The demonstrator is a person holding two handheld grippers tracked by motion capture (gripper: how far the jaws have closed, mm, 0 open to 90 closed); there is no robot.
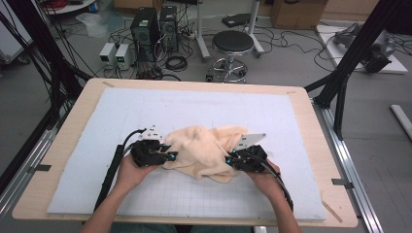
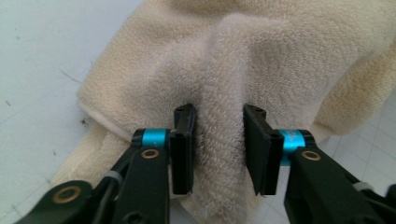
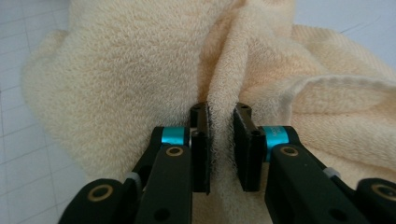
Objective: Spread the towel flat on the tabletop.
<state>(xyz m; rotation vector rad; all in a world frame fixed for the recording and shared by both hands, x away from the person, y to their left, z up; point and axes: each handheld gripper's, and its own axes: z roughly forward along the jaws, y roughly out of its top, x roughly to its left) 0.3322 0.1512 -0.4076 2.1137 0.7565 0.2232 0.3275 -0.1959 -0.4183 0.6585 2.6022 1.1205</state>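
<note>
left claw [image 1: 171, 156] and right claw [image 1: 229, 158] each clamped on a fold of cream towel [image 1: 201, 148], crumpled on the counter [image 1: 194, 111].

On the table [image 1: 311, 126] there is one cream towel [image 1: 201, 150], crumpled, on one pale blue gridded mat [image 1: 145, 111]. Two grippers are there: one left gripper [image 1: 171, 155] at the left side of the towel and one right gripper [image 1: 229, 158] at its right side. Each gripper has two black jaws. Two hands hold them, the left hand [image 1: 128, 174] and the right hand [image 1: 265, 180]. On the far floor stand one round stool [image 1: 232, 43] and two dark computer towers [image 1: 155, 26].
</note>
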